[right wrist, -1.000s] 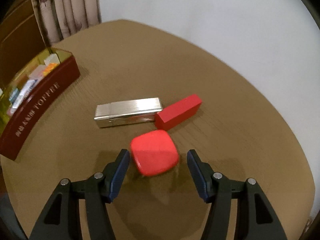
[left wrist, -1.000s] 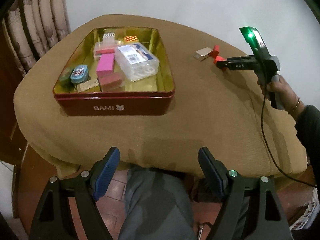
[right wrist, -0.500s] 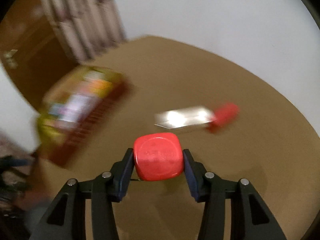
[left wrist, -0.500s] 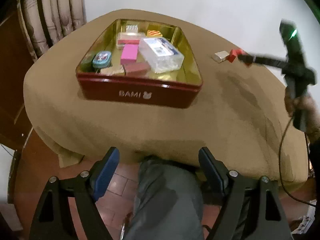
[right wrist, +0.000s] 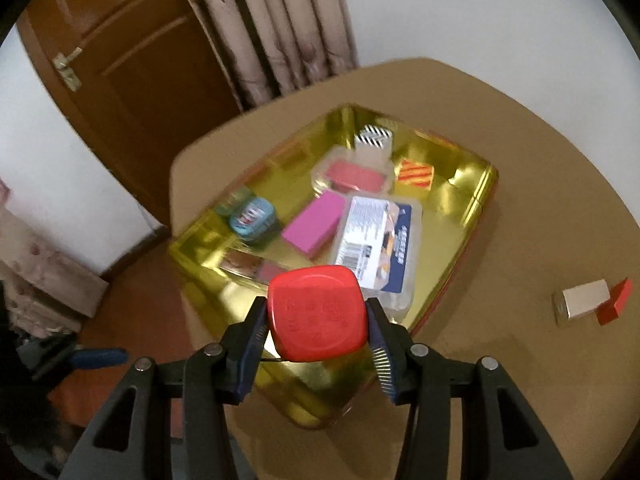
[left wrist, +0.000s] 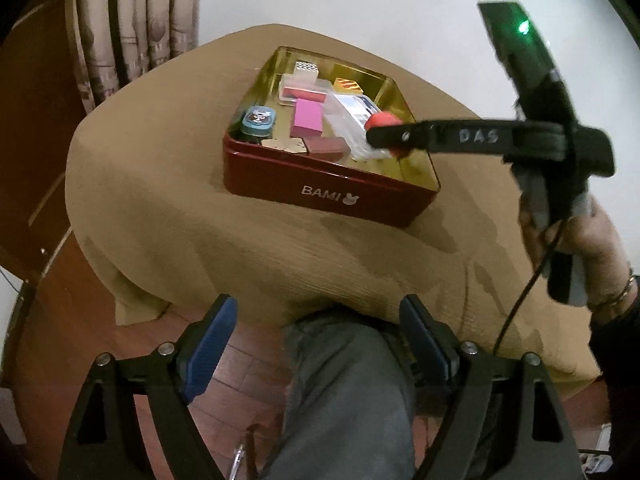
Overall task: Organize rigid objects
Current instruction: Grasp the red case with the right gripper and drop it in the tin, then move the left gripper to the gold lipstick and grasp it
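Red lid (right wrist: pixel 318 314) sits pinched in your right gripper (right wrist: pixel 317 322), hanging above the near end of the gold-lined tin (right wrist: pixel 476 208). Your left gripper (left wrist: pixel 316 340) is spread wide, holding nothing, short of the table (left wrist: pixel 160 208). Farther off, a silver box (right wrist: pixel 582 302) touches a red block (right wrist: pixel 616 302).

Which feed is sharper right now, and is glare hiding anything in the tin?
Left wrist: tin lettering readable, right gripper slightly smeared. Right wrist: red box in the jaws sharp, tin contents motion-blurred; gold walls glare but hide nothing.

Brown door (right wrist: pixel 132 80), curtains (right wrist: pixel 280 20), seemingly white wall (right wrist: pixel 500 12)
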